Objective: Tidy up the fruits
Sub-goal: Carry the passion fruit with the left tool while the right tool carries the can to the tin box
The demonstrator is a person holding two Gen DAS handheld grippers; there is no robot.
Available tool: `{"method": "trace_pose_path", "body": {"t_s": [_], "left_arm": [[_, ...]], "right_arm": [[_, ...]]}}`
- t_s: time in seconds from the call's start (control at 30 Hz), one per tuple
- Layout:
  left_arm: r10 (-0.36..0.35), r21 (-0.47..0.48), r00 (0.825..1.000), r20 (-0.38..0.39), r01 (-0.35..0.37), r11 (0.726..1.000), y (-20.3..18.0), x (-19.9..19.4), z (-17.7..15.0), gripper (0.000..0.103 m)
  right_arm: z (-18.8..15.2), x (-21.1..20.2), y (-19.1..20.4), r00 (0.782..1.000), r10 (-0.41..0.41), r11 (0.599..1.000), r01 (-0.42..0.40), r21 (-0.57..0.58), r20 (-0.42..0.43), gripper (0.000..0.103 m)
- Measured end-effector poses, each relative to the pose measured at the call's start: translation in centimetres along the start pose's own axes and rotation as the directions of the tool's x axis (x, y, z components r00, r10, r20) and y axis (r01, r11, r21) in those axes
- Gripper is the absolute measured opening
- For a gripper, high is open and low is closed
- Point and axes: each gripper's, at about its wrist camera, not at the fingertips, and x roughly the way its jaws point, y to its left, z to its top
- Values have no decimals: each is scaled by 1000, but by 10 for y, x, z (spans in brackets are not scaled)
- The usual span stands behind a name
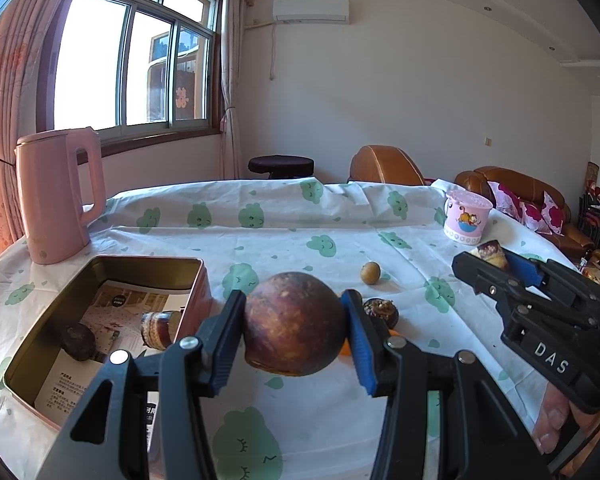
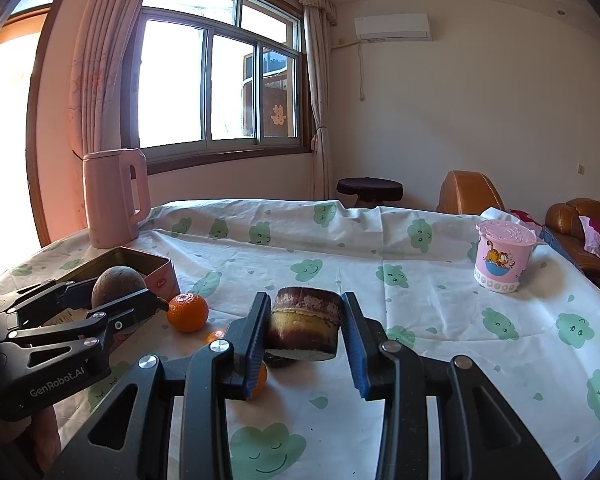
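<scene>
While left tool (image 1: 296, 324) grips brown fruit (image 1: 294, 322) | right tool (image 2: 305, 326) grips sugarcane piece (image 2: 306, 320)

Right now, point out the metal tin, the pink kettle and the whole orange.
metal tin (image 1: 196, 280), left wrist view, on its right wall.
pink kettle (image 1: 48, 200), left wrist view, on the middle of its body.
whole orange (image 2: 187, 312), right wrist view, on its front skin.
</scene>
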Motion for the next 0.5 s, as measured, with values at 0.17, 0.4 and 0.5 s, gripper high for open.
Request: {"method": "trace_pose_path", "body": {"t_s": [0.17, 0.4, 0.5], "left_arm": [[7, 1, 1000, 19, -7, 1000, 0, -4, 0, 51], [17, 4, 999, 45, -17, 1000, 0, -9, 0, 51], [21, 6, 998, 61, -22, 1000, -1, -12, 0, 51]], "right_arm": [[0, -5, 1, 1000, 0, 1000, 0, 0, 21, 38], [0, -7, 0, 999, -1, 1000, 1, 0, 37, 38], [0, -9, 0, 999, -3, 1000, 3, -1, 47, 38]]}}
